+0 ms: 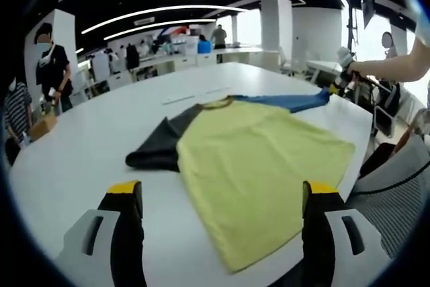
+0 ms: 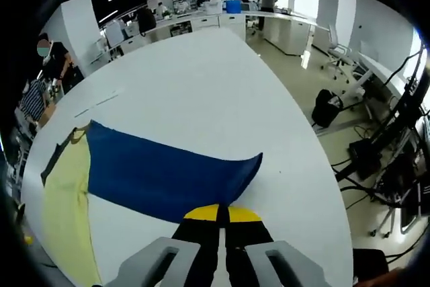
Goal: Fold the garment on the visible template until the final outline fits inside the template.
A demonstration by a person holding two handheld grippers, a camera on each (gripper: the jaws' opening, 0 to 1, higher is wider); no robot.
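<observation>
A T-shirt lies flat on the white table [image 1: 80, 152], with a yellow-green body [image 1: 259, 166], a dark grey sleeve [image 1: 164, 142] and a blue sleeve [image 1: 292, 102]. My left gripper [image 1: 223, 193] hovers open over the table just short of the shirt's hem, nothing between its yellow-tipped fingers [image 1: 124, 189]. The right gripper [image 1: 339, 78], held by a person's arm, is at the blue sleeve's end. In the right gripper view, my right gripper [image 2: 220, 213] is shut on the cuff edge of the blue sleeve [image 2: 161, 173], which is stretched out from the yellow body [image 2: 67, 213].
Thin pale marks [image 1: 191, 95] lie on the table beyond the collar. People [image 1: 50, 65] stand at the table's left end and at benches behind. Beyond the table's right edge stand chairs [image 2: 326, 109] and floor cables [image 2: 386, 186].
</observation>
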